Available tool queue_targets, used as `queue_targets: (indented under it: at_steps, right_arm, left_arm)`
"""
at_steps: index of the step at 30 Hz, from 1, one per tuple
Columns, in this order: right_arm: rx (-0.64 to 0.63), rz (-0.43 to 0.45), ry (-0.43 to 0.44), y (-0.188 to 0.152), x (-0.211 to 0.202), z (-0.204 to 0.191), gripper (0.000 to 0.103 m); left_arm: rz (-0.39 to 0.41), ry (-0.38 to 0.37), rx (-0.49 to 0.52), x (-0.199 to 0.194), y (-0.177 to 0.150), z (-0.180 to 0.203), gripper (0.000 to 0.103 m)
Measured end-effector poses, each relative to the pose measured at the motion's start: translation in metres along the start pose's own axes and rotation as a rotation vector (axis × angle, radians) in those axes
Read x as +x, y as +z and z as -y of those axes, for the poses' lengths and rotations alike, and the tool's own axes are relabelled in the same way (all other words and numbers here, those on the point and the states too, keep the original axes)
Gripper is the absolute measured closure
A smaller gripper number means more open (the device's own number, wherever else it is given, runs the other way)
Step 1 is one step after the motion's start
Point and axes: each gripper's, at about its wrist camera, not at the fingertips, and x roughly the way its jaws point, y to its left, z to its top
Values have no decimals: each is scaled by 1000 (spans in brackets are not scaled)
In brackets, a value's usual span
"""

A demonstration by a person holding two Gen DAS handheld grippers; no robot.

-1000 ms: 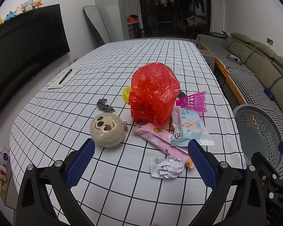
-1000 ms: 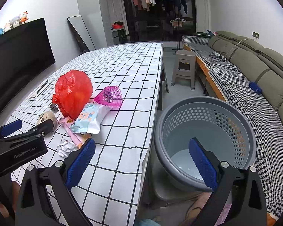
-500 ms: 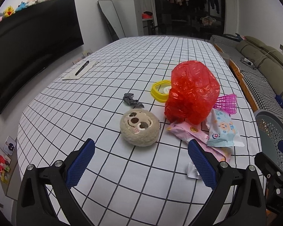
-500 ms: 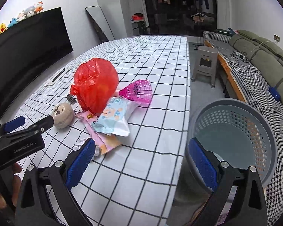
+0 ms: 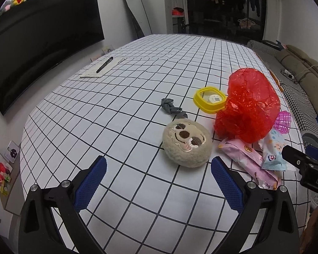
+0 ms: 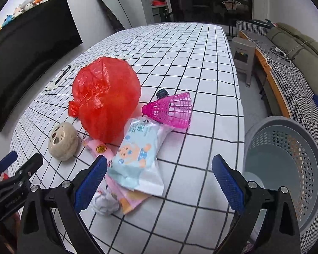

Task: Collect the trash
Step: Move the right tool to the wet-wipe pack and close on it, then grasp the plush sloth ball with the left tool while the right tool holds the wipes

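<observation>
A crumpled red plastic bag (image 5: 248,108) (image 6: 106,99) sits on the checked tablecloth (image 5: 137,84). In front of it lie a pale blue wet-wipe packet (image 6: 142,154) (image 5: 273,150), a pink wrapper (image 5: 248,160) (image 6: 101,150) and a crumpled white paper ball (image 6: 105,204). My left gripper (image 5: 158,182) is open, just short of a round beige plush face (image 5: 187,144) (image 6: 62,140). Open too, my right gripper (image 6: 159,180) hovers over the wipe packet's near end. A grey perforated basket (image 6: 286,160) stands on the floor to the right of the table.
A pink plastic shuttlecock (image 6: 171,110), a yellow square lid (image 5: 209,101), a grey hair tie (image 5: 171,109) and a black clip (image 6: 162,93) lie near the bag. A pen on paper (image 5: 102,66) is at the far left. A sofa (image 6: 296,63) and a stool (image 6: 242,57) stand at the right.
Both grippers swung left across the table. The plush moved to the middle of the left view; the wipe packet and bag now fill the right view, with the basket at its right edge.
</observation>
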Motion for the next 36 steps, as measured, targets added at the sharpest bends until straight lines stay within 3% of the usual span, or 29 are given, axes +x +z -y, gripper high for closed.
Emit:
queue_targets:
  at_steps: [15, 19, 21, 24, 36]
  right_arm:
    - [-44, -71, -52, 13, 41, -17, 10]
    - [-78, -74, -60, 12, 43, -24, 33]
    - [-93, -90, -53, 12, 46, -25, 37]
    - [-102, -90, -48, 10, 45, -27, 53]
    - [-53, -21, -19, -6, 6, -8, 55]
  left_arm:
    - [-26, -8, -18, 15, 2, -11, 6]
    - [-32, -8, -21, 16, 2, -12, 6]
    - [-34, -11, -20, 17, 2, -11, 6]
    - [-37, -17, -16, 17, 1, -10, 6]
    - [-27, -63, -2, 11, -2, 2, 6]
